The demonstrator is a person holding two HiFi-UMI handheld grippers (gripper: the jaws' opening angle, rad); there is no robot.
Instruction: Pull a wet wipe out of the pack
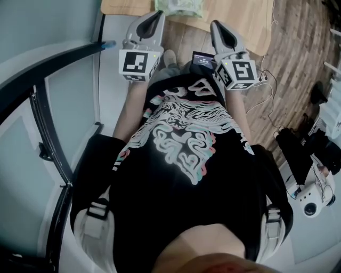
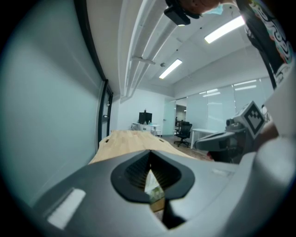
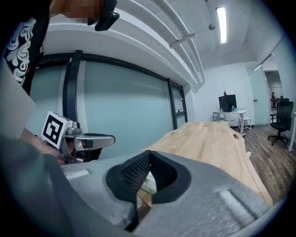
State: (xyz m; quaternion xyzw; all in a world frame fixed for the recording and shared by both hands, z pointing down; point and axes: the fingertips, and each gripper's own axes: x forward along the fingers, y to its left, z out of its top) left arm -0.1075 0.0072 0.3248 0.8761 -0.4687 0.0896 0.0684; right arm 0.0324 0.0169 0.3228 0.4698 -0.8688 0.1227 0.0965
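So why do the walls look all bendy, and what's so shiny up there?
Left gripper view: the wide lens bends the wall, and the ceiling lights glare white. Right gripper view: same bending, dark corners, one glaring light strip. Head view: edges curve too.

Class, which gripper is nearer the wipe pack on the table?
Left. The left gripper points just short of the pack, at its left end; the right gripper sits farther off to its right.

— Where do we see the wet wipe pack (image 1: 178, 6)?
— We find it lying flat near the close edge of the wooden surface (image 1: 122, 6). It's pale green and crinkled, partly cut off at the view's top. We can't tell whether it's open.
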